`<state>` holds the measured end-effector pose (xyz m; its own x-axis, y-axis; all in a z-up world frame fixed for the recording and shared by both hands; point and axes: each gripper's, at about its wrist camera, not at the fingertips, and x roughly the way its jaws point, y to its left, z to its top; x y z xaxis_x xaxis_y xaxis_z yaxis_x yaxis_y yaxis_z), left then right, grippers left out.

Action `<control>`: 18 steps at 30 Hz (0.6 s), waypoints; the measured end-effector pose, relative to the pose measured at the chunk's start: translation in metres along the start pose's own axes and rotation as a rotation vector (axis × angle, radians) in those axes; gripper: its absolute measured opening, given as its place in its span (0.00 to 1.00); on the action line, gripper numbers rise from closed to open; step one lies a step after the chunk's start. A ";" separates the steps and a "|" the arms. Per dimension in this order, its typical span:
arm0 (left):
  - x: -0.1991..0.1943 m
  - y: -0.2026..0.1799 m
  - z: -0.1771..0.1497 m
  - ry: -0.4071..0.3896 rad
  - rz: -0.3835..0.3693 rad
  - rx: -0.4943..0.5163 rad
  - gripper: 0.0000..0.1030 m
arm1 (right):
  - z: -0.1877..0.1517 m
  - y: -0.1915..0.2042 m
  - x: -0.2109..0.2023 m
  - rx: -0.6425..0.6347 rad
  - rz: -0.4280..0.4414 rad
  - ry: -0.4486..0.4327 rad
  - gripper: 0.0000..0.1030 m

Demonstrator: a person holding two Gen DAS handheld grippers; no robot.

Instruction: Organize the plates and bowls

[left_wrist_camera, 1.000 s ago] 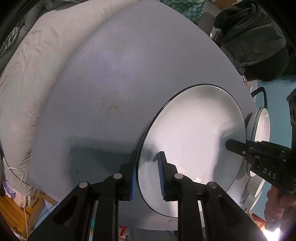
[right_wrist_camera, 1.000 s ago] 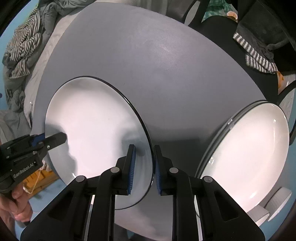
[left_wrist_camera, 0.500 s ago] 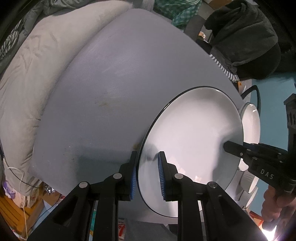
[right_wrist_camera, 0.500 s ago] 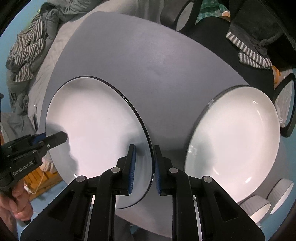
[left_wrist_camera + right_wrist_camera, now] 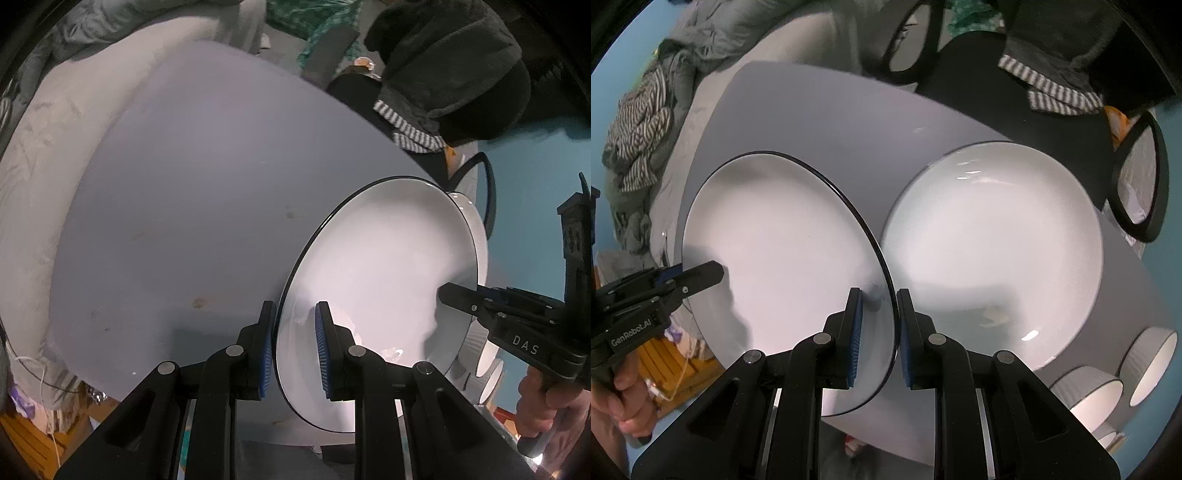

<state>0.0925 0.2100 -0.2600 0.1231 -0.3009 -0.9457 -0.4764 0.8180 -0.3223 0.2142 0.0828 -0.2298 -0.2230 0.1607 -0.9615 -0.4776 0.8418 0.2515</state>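
Two grippers level, facing | left gripper (image 5: 294, 347) and right gripper (image 5: 878, 336) clamp opposite rims of black-rimmed plate (image 5: 783, 254)

The second plate (image 5: 476, 229) is almost wholly hidden behind the held plate (image 5: 380, 273) in the left wrist view; only a rim sliver is seen. The ribbed bowls (image 5: 1086, 391) are partly covered by the right tongs' (image 5: 879, 332) frame, one more being cut off. The table's (image 5: 812, 122) near edge is masked by both plates.
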 end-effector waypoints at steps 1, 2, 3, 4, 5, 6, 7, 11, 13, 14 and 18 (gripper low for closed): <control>0.000 -0.004 0.001 0.000 0.000 0.008 0.20 | -0.002 -0.005 -0.003 0.010 0.002 -0.005 0.17; 0.001 -0.009 0.002 0.001 0.000 0.018 0.20 | -0.003 -0.008 -0.005 0.018 0.004 -0.009 0.17; 0.001 -0.014 0.002 0.002 0.000 0.025 0.20 | -0.005 -0.013 -0.008 0.028 0.004 -0.013 0.17; 0.002 -0.017 0.002 0.003 0.001 0.032 0.20 | -0.007 -0.016 -0.009 0.034 0.004 -0.016 0.17; 0.003 -0.023 0.003 0.005 0.001 0.041 0.20 | -0.008 -0.021 -0.011 0.044 0.003 -0.020 0.17; 0.003 -0.027 0.003 0.006 0.001 0.047 0.20 | -0.010 -0.025 -0.013 0.055 0.004 -0.023 0.17; 0.004 -0.030 0.003 0.008 -0.001 0.053 0.20 | -0.011 -0.030 -0.014 0.065 0.006 -0.025 0.17; 0.011 -0.050 0.006 0.024 -0.003 0.074 0.20 | -0.018 -0.048 -0.019 0.102 0.005 -0.031 0.17; 0.016 -0.061 0.007 0.032 -0.005 0.087 0.20 | -0.022 -0.059 -0.022 0.124 0.005 -0.036 0.17; 0.015 -0.063 0.006 0.036 -0.008 0.093 0.20 | -0.023 -0.065 -0.023 0.135 0.006 -0.036 0.17; 0.023 -0.084 0.009 0.053 -0.005 0.126 0.20 | -0.027 -0.087 -0.026 0.180 0.009 -0.037 0.17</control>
<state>0.1436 0.1385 -0.2554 0.0777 -0.3282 -0.9414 -0.3625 0.8703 -0.3333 0.2385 -0.0083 -0.2241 -0.1936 0.1847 -0.9635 -0.3153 0.9183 0.2394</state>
